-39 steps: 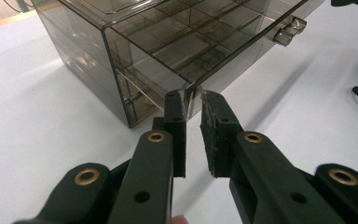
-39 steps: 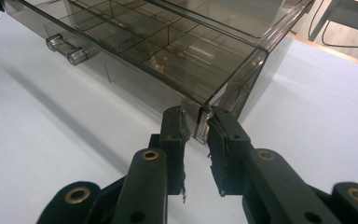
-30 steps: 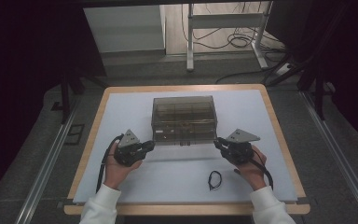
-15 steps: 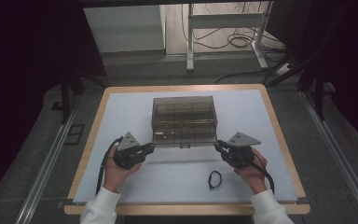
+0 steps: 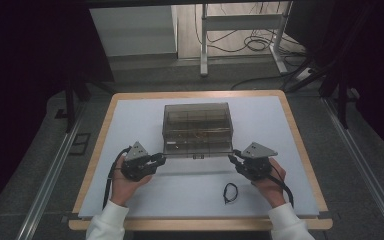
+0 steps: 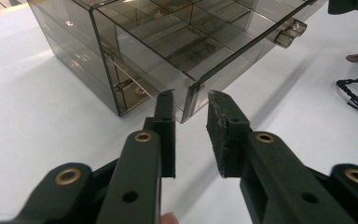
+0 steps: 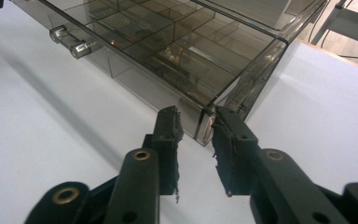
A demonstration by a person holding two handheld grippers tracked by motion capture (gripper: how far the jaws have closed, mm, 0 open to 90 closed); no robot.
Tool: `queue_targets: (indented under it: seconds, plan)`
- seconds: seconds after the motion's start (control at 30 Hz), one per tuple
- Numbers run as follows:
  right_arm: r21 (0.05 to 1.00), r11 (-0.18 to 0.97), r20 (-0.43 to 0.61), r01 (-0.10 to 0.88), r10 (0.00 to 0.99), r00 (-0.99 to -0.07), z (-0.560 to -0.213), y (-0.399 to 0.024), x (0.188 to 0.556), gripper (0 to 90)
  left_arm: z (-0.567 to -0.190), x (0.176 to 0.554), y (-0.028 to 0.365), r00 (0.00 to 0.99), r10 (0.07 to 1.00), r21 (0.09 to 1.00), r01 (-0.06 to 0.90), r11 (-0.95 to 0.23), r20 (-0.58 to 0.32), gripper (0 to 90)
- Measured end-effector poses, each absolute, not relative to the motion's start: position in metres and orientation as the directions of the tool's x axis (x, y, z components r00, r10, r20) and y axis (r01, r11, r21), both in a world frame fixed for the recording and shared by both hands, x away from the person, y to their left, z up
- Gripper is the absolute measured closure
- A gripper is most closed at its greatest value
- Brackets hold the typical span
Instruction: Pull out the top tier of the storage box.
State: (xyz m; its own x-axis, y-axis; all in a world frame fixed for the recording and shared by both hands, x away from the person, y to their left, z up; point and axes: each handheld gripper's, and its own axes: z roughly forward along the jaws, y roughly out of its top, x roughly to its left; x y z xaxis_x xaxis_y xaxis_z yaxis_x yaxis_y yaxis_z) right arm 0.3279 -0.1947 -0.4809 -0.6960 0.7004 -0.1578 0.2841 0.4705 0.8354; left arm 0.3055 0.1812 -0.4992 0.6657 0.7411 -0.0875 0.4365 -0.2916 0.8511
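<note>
From the high view, I am holding my left gripper (image 5: pixel 156 161) and my right gripper (image 5: pixel 236 161) at the two front corners of the smoky clear drawer box (image 5: pixel 197 127), which is standing in the middle of the white table mat (image 5: pixel 130 120). Its lower drawer (image 5: pixel 197 148) is sticking out toward me, with a small handle (image 5: pixel 197 156) at the middle of its front. A black loop of cord (image 5: pixel 229 191) is lying on the mat near my right hand (image 5: pixel 267 182), apart from the box. My left hand (image 5: pixel 125 180) is gripping its tool from below. In the left gripper view, my two black jaws are standing to either side of the drawer's front corner (image 6: pixel 189 100), and they have just been opening; a gap is showing on both sides of the corner, so I am no longer squeezing it and the tool is released. The handle (image 6: pixel 289 35) is sitting farther along the drawer front, and the black cord (image 6: pixel 356 95) is lying at the right edge. In the right gripper view, my jaws are likewise flanking the drawer's other front corner (image 7: pixel 205 122), and they too have just been opening; the pads are sitting very close to the plastic, yet they are not pressing on it, so this tool is loosened as well. The handle (image 7: pixel 72 42) is showing at the upper left.
</note>
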Motion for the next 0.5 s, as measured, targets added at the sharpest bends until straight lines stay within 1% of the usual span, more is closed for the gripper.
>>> queue_targets:
  seconds: [0.13, 0.2, 0.27, 0.33, 0.5]
  plan:
    - [0.836, 0.47, -0.156, 0.282, 0.697, -0.7, -0.4806, -0.1935, 0.3279, 61.9, -0.4988, 0.3052, 0.1833, 0.661, 0.746, 0.853, 0.432, -0.294, -0.077, 64.4]
    - [0.836, 0.472, -0.161, 0.279, 0.697, -0.699, -0.4802, -0.1935, 0.3274, 56.6, -0.498, 0.3041, 0.1844, 0.656, 0.75, 0.854, 0.433, -0.288, -0.079, 58.5]
    - [0.839, 0.465, -0.155, 0.283, 0.703, -0.694, -0.4795, -0.194, 0.3262, 53.3, -0.4977, 0.3037, 0.1853, 0.657, 0.75, 0.855, 0.431, -0.287, -0.079, 54.1]
    - [0.845, 0.452, -0.145, 0.287, 0.708, -0.691, -0.4784, -0.1953, 0.3252, 51.0, -0.497, 0.3016, 0.1878, 0.661, 0.745, 0.86, 0.429, -0.276, -0.09, 52.0]
    - [0.85, 0.434, -0.127, 0.298, 0.717, -0.685, -0.4759, -0.1982, 0.3245, 48.5, -0.4971, 0.3002, 0.1883, 0.662, 0.744, 0.858, 0.432, -0.278, -0.092, 49.9]
